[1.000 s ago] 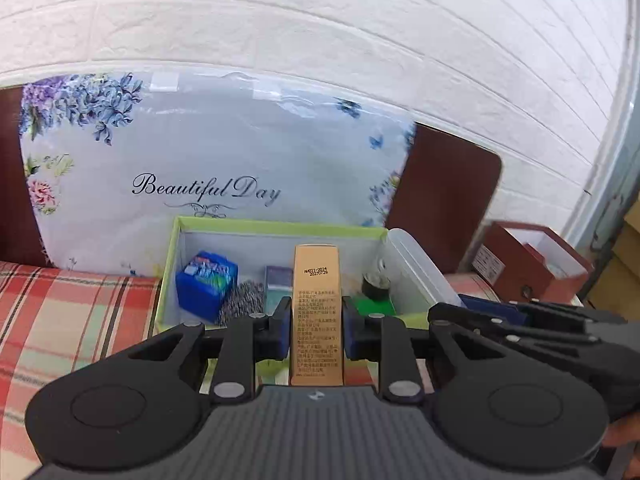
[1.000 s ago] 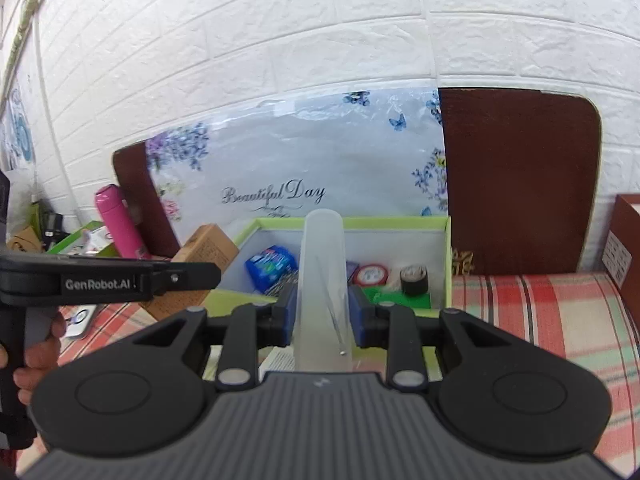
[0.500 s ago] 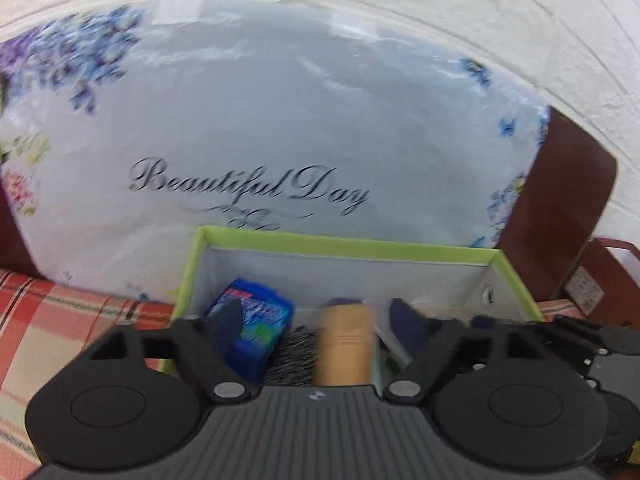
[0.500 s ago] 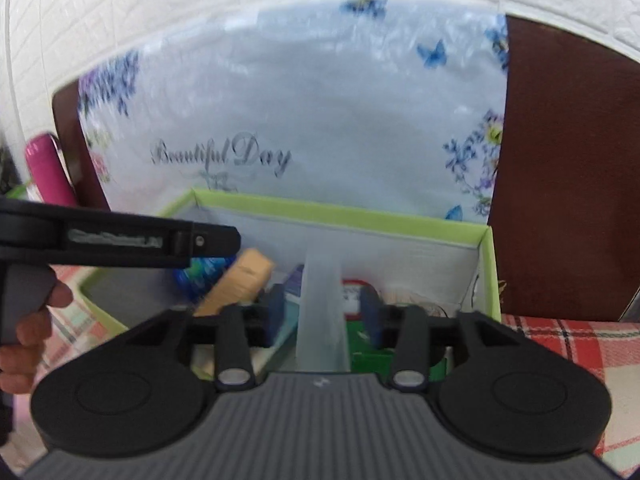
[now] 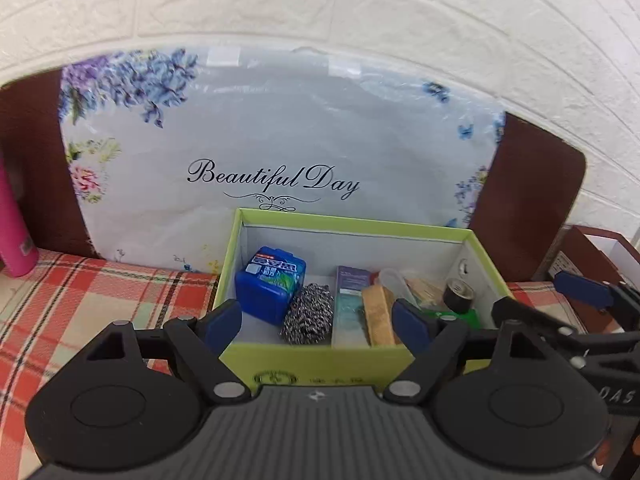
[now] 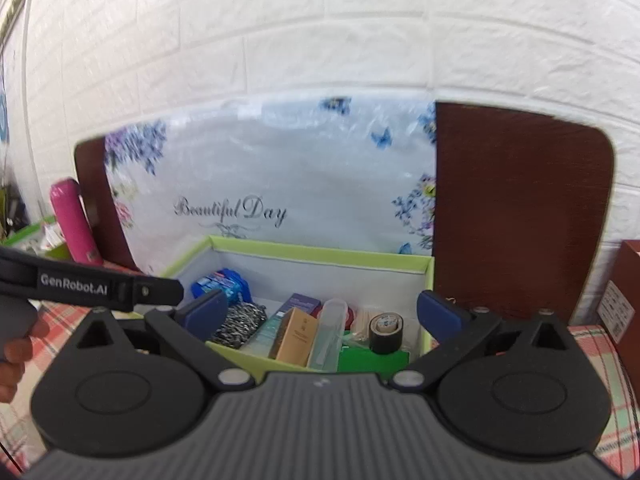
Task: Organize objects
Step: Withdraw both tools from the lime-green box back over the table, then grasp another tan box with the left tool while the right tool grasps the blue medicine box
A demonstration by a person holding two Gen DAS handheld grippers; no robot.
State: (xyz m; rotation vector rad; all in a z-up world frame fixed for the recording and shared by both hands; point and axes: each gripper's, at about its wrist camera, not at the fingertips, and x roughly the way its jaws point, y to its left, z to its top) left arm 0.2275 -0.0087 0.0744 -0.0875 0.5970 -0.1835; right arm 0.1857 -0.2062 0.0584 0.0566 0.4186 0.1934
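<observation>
Left wrist view: the left claw (image 5: 320, 320) sits low in the frame, spread wide with nothing between its blue pads (image 5: 410, 326). Just beyond it, at centre, is the green box (image 5: 352, 226), open at the top. Inside, from left to right: a blue pack (image 5: 270, 284) standing at the left, a steel scourer (image 5: 307, 314) just beside it, a teal carton (image 5: 347, 306), a tan carton (image 5: 378, 320) lying along it, a clear tube (image 5: 394, 282), and a black tape roll (image 5: 459, 294) near the right wall. The box rests on a plaid cloth (image 5: 80, 300). Behind it stands a floral bag (image 5: 280, 140) printed "Beautiful Day". A pink bottle (image 5: 14, 236) is at the left edge. The right claw (image 5: 592, 300) shows at the right edge, spread.

Right wrist view: the right claw (image 6: 320, 314) is spread wide and empty, low in the frame. The box (image 6: 320, 254) is at centre, holding the blue pack (image 6: 220, 284), scourer (image 6: 240, 326), teal carton (image 6: 276, 324), tan carton (image 6: 298, 336), tube (image 6: 330, 332) and tape roll (image 6: 385, 332) over a green item (image 6: 372, 362). The left claw's body enters from the left edge; its fingers are hidden here. The bottle (image 6: 72, 220) is at the left, in front of a brown board (image 6: 520, 208) that spans behind the bag (image 6: 280, 168).
</observation>
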